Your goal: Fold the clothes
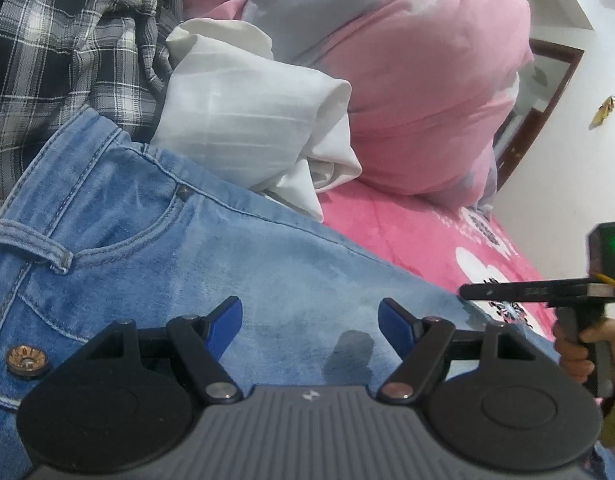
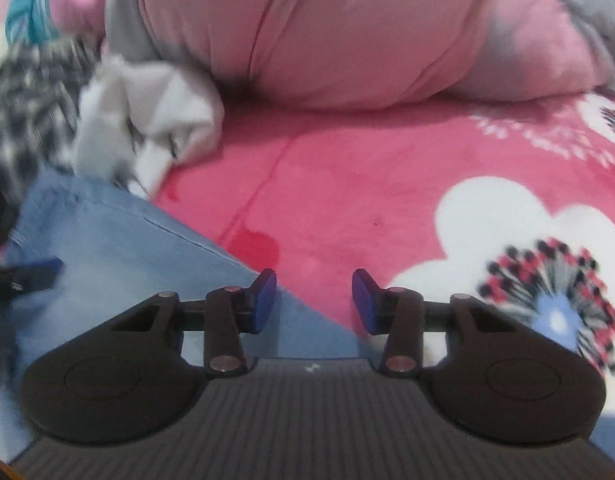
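While the jeans (image 1: 155,248) lie spread flat on the bed (image 1: 419,240), the left claw (image 1: 310,322) hangs just above their pale blue denim, near the front pocket and the copper waist button, its blue pads parted wide with nothing between them. In the right wrist view the jeans (image 2: 119,248) run under the left side of the right claw (image 2: 314,300); their edge crosses beneath the left pad, and the right pad stands over the pink flowered blanket (image 2: 347,184). That claw is released too, with a clear gap and no cloth pinched, though whether the pads brush the fabric I cannot tell, since this view is smeared. Seen from the left wrist, the right claw (image 1: 467,292) points in from the right edge, gripped by a hand (image 1: 575,354). Beyond the jeans, touching their far edge, sits a crumpled white garment (image 1: 259,120), with a black-and-white plaid shirt (image 1: 59,48) beside it and a bulky pink and grey duvet (image 1: 419,80) behind.
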`<action>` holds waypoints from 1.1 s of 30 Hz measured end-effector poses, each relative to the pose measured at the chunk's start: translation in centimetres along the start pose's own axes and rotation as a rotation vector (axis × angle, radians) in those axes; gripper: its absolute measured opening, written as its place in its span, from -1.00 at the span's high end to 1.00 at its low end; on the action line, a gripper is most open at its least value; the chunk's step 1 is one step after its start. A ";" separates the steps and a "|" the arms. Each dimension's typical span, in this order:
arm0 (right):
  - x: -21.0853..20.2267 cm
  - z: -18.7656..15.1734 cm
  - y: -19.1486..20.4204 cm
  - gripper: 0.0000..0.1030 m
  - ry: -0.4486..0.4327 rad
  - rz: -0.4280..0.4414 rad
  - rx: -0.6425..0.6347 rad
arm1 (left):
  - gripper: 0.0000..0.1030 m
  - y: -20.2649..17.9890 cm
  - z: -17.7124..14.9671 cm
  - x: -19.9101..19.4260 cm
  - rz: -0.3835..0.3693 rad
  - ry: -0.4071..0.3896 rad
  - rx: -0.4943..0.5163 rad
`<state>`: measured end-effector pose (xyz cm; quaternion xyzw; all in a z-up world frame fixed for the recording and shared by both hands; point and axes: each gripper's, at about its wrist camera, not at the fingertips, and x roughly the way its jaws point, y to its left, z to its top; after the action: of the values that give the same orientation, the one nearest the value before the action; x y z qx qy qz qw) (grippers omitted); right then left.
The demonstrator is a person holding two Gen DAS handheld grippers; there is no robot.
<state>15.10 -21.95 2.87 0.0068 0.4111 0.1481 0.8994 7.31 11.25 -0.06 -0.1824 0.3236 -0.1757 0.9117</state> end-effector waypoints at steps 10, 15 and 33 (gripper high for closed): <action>0.5 -1.4 2.9 0.39 0.069 -0.006 -0.271 | -0.48 0.2 -0.1 0.0 0.002 -0.001 0.005; 0.8 -2.1 5.2 0.91 0.071 -0.076 -0.403 | -0.48 0.1 -0.1 0.0 0.002 -0.003 0.004; -8.2 -0.4 -5.2 0.63 -0.131 -0.166 -0.020 | -0.48 -0.3 -0.3 0.0 0.018 0.007 0.037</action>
<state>11.05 -29.22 7.97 -0.0267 0.3491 0.0764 0.9336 7.05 10.92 -0.10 -0.1619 0.3249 -0.1741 0.9153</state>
